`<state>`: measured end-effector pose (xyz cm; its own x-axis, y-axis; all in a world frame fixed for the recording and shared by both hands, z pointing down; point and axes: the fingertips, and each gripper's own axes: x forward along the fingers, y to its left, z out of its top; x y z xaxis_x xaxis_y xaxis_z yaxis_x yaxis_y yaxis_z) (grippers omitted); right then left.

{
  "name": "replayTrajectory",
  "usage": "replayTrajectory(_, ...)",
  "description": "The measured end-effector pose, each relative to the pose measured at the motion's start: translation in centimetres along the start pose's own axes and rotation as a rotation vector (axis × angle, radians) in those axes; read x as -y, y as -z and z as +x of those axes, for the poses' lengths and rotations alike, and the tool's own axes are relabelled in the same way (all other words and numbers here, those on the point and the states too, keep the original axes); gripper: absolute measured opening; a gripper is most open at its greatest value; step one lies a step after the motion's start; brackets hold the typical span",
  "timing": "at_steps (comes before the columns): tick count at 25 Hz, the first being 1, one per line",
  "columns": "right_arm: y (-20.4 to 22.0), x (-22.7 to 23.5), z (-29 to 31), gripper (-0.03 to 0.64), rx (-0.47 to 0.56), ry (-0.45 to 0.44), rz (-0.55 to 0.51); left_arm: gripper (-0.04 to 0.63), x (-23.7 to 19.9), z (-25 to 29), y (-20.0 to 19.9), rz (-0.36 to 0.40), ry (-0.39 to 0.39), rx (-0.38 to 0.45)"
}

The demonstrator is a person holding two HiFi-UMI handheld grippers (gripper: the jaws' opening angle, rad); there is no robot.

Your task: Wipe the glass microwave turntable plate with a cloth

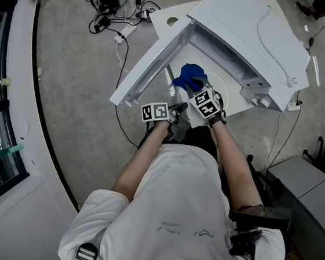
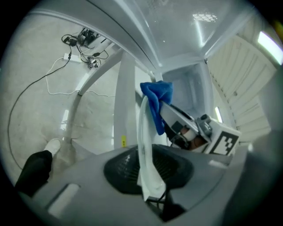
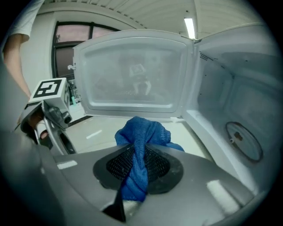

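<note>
Left gripper view: the glass plate [image 2: 145, 145] stands edge-on in the left gripper [image 2: 152, 196], so I cannot read its face. The blue cloth [image 2: 155, 99] covers its far rim.

Right gripper view: bunched cloth buries the right gripper [image 3: 130, 194] fingertips.

Head view: the grippers' own bodies hide both sets of jaws and most of the plate. Floor cables [image 1: 115, 4] are too small to sort.

The head view looks steeply down from high above onto the open microwave [image 1: 243, 36], while each gripper view looks closely along its own jaws toward that microwave, all three sharing the blue cloth [image 1: 189, 75].
</note>
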<state>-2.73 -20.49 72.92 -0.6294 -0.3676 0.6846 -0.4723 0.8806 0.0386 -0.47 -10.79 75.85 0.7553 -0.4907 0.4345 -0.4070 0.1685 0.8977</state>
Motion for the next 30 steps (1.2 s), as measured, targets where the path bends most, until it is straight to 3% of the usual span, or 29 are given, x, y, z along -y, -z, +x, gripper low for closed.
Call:
replayTrajectory(6,4.9,7.2,-3.5,0.069,-0.057,0.267,0.222,0.067,0.1,-0.2,-0.1,-0.002,0.006,0.019)
replayTrajectory(12,10.8,6.5,-9.5,0.069,-0.097,0.373,0.378,0.067,0.0,-0.3,-0.1,0.015,0.0,0.007)
replayTrajectory(19,15.3,-0.9,-12.9,0.067,-0.144,0.283,0.461,0.064,-0.1,-0.2,-0.1,0.002,0.01,-0.007)
replayTrajectory(24,14.2,-6.0,-12.6,0.067,-0.147,0.186,0.569,0.064,-0.1,-0.2,-0.1,-0.023,0.008,-0.009)
replayTrajectory(30,11.6,-9.9,-10.2,0.067,-0.159,0.078,0.546,0.063,-0.2,0.0,-0.2,-0.034,0.016,-0.019)
